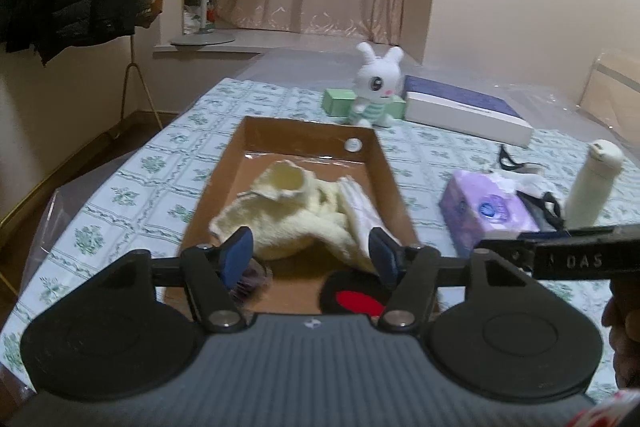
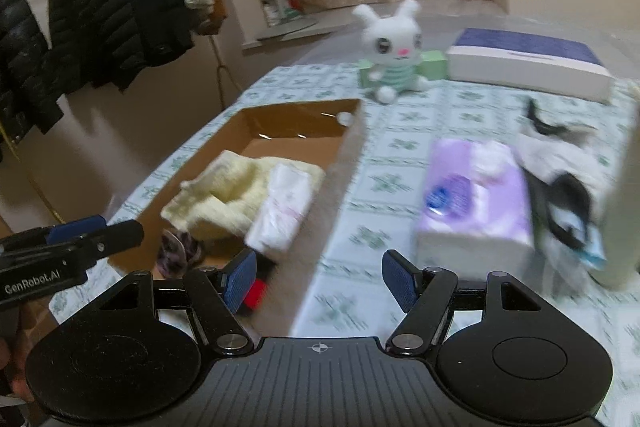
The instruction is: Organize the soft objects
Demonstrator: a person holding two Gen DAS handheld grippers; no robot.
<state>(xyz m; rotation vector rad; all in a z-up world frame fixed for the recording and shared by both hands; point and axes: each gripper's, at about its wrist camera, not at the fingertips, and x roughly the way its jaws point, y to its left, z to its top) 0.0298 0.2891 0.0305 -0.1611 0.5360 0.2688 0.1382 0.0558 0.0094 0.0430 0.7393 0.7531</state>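
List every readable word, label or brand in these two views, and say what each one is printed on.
"GenRobot.AI": on the left gripper, seen at the left edge of the right wrist view.
"DAS", partly cut off: on the right gripper, seen at the right edge of the left wrist view.
Purple tissue pack: round blue logo, too blurred to read.
White and blue box: side print too small to read.

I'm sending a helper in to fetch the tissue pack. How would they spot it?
On the green-patterned tablecloth, look right of the cardboard box. The tissue pack lies there beside a white bottle, the only soft purple packet.
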